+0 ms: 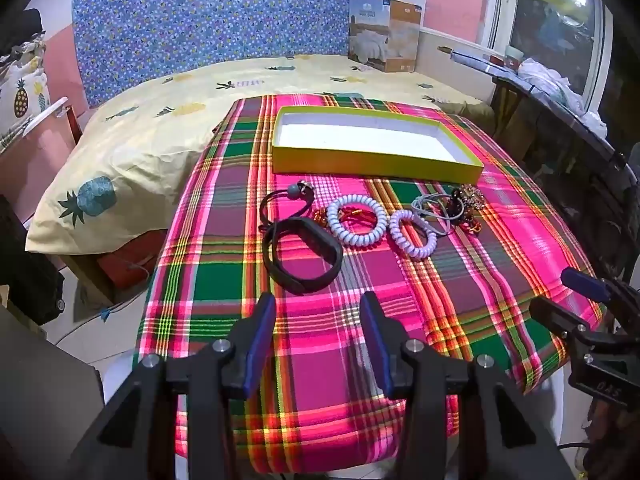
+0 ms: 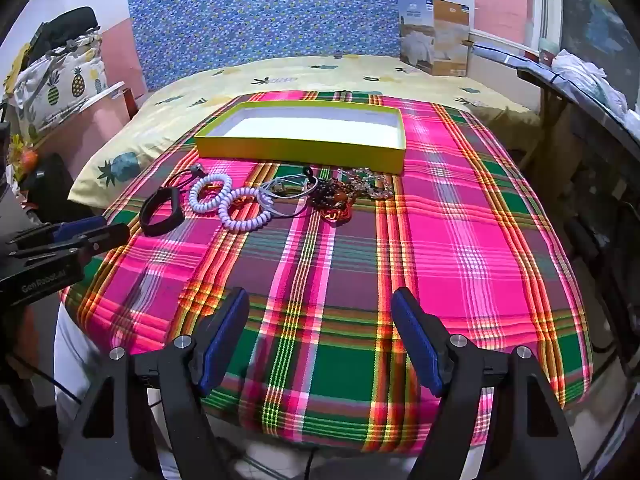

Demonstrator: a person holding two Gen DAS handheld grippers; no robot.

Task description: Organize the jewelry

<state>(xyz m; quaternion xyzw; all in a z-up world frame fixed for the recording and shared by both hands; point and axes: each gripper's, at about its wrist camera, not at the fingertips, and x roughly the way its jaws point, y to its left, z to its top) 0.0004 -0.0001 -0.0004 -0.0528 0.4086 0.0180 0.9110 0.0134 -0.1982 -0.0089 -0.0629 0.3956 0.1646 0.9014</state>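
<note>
A shallow yellow box (image 1: pixel 362 163) (image 2: pixel 296 150) with a white inside stands empty at the far end of the plaid cloth. In front of it lies a row of jewelry: a black wristband (image 1: pixel 302 254) (image 2: pixel 162 210), a dark cord with a grey bead (image 1: pixel 286 196), two white spiral bands (image 1: pixel 356 220) (image 1: pixel 414 234) (image 2: pixel 210 192) (image 2: pixel 244 210), grey loops (image 1: pixel 434 210) and a heap of dark and amber beads (image 1: pixel 466 204) (image 2: pixel 344 194). My left gripper (image 1: pixel 318 312) hovers open near the wristband, holding nothing. My right gripper (image 2: pixel 320 308) hovers open over bare cloth.
The plaid cloth (image 2: pixel 460 240) covers a small table set against a bed with a pineapple-print sheet (image 1: pixel 132 140). A cardboard package (image 1: pixel 386 36) leans at the bed's far corner. A cluttered dark shelf (image 1: pixel 560 112) runs along the right, under a window.
</note>
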